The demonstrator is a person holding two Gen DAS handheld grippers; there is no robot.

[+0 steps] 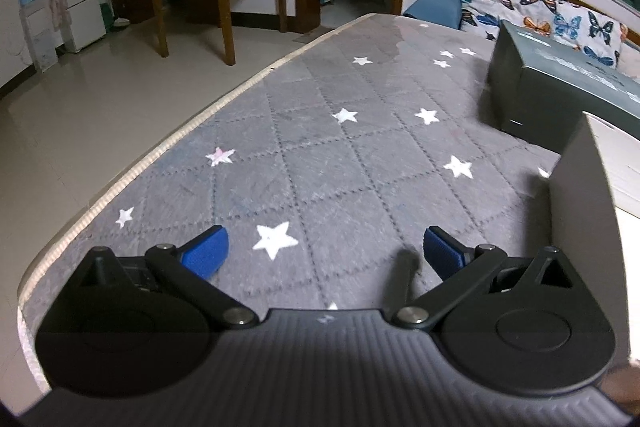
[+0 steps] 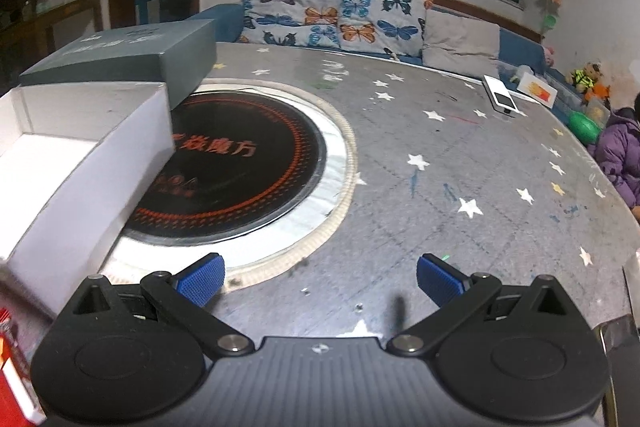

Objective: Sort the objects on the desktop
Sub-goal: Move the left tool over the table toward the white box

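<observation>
The open white box sits at the table's left side, partly over the round black cooktop, with the dark green lid touching just behind it. Both the left gripper and right gripper are spread wide, holding nothing, above the grey star-print cloth. A white device lies well apart, near the far edge.

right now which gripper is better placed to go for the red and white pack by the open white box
Right. The red and white pack shows only in the right wrist view, at its lower left edge beside the open white box, close to the open, empty right gripper. The left gripper, also open, faces bare starred cloth.
</observation>
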